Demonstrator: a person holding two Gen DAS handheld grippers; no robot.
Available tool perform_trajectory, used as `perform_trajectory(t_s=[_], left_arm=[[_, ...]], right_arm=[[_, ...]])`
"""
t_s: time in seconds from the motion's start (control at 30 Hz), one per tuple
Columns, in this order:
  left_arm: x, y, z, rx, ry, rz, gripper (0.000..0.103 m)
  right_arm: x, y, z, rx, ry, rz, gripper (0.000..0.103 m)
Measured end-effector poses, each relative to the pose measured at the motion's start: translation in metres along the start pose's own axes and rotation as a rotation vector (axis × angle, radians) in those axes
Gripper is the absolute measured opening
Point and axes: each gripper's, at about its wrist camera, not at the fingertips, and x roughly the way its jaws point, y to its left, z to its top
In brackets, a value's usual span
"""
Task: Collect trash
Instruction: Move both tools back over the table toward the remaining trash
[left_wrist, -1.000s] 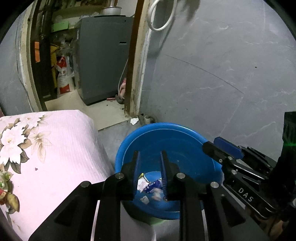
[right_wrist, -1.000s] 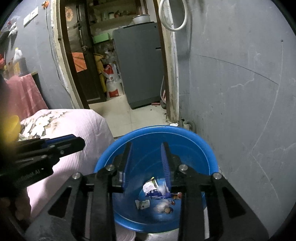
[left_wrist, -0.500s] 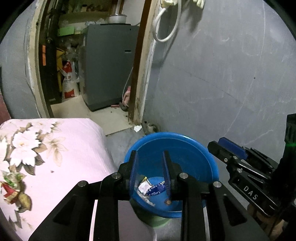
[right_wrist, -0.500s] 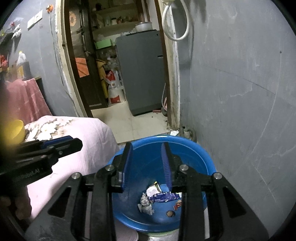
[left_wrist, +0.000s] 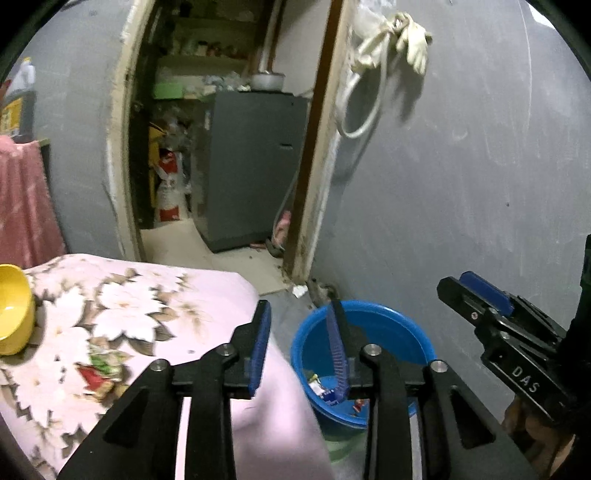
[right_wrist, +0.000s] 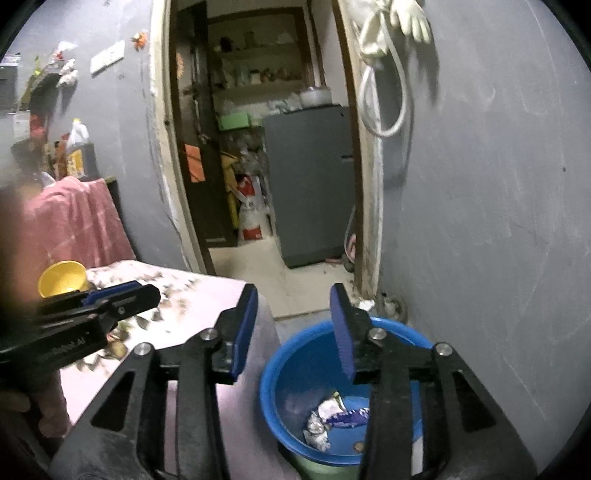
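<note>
1. Grey wall (right_wrist: 498, 221) close behind the blue basin (right_wrist: 295, 354); doorway (right_wrist: 266, 166) beyond the basin, open floor leading through it. No room to swing wide on the wall side of the basin.
2. Flowered pink bed cover (left_wrist: 147, 302) just beside the basin, its edge overhanging near the rim. Best to lift clear of that edge before crossing toward the bed.
3. Blue basin on the floor, holding the collected wrappers (right_wrist: 332, 421) at its bottom; apparently resting on something green, only partly seen.
4. Yellow bowl (left_wrist: 14, 306) on the bed, well apart from the basin; worth steering around.
5. Right tool (right_wrist: 293, 328) above the basin rim, fingers spread apart, nothing held.
6. Left tool (left_wrist: 299, 347) between bed edge and basin, fingers apart, empty.
7. More trash likely on the bed: a small coloured scrap (left_wrist: 96, 373) on the cover, away from the basin. Approach low and straight, close squarely on it.
</note>
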Motion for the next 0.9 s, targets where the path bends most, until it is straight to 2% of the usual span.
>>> perform_trajectory(t_s=[0.17,0.3,0.47,0.53,0.67,0.7,0.8,0.9], left_arm=[[-0.035,0.021,0.004,-0.019,-0.051,0.040,0.030],[-0.064,0.041,0.004,-0.040,-0.097,0.087,0.037],[-0.096,0.066,-0.001,-0.055,-0.142,0.149,0.039],[-0.107,0.076,-0.004,-0.066,-0.160,0.174,0.047],[-0.127,0.100,-0.011,-0.105,-0.204,0.228,0.058],[-0.133,0.106,-0.013,-0.114,-0.215,0.240,0.063],[-0.149,0.122,-0.021,-0.144,-0.268,0.288,0.088],[-0.163,0.132,-0.031,-0.157,-0.319,0.320,0.096]], right_arm=[[-0.012,0.030,0.009,-0.021,-0.045,0.031,0.054],[-0.020,0.057,0.013,-0.032,-0.075,0.060,0.063],[-0.025,0.086,0.015,-0.035,-0.095,0.100,0.074],[-0.027,0.096,0.015,-0.034,-0.104,0.116,0.083],[-0.026,0.120,0.013,-0.038,-0.121,0.147,0.090],[-0.027,0.125,0.011,-0.039,-0.126,0.154,0.093],[-0.029,0.139,0.007,-0.044,-0.155,0.172,0.101],[-0.031,0.152,0.004,-0.053,-0.191,0.193,0.103]])
